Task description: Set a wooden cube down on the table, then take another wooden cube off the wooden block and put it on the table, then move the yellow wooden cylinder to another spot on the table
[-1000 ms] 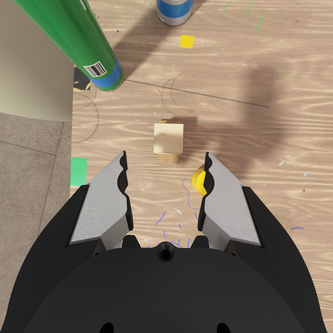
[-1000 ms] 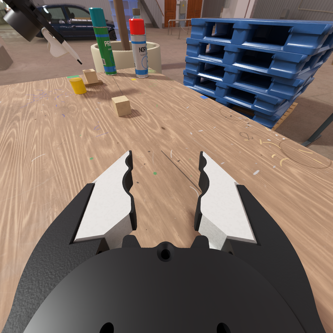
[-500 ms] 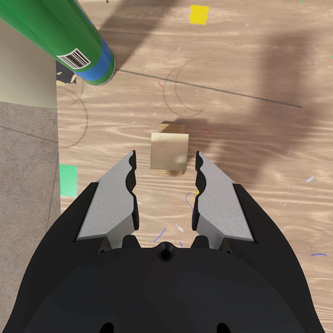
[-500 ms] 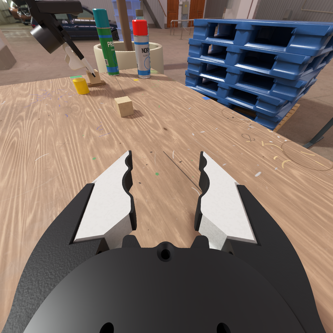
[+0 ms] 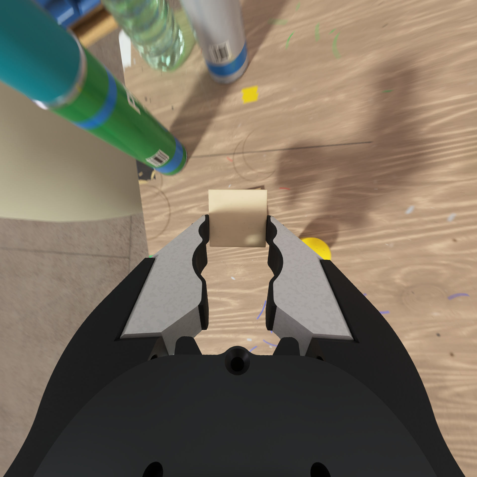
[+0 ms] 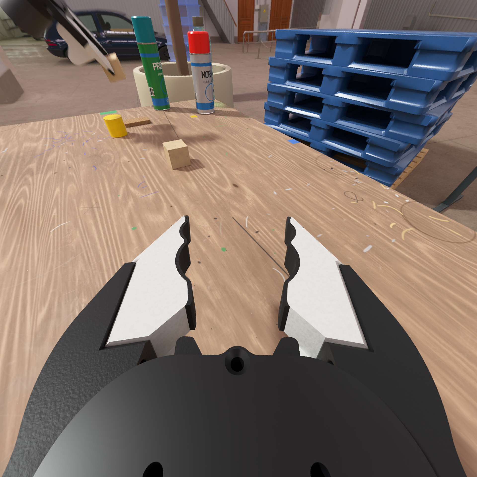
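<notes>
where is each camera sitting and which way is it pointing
Left wrist view: rides the left gripper, looking steeply down at the table; its own two fingers clamp a wooden cube held in the air.
Right wrist view: rides the right gripper, low over the table, looking forward along it; its own fingers stand open and empty.
Shared: the held cube, the yellow cylinder, the green spray can and the red-capped can.
</notes>
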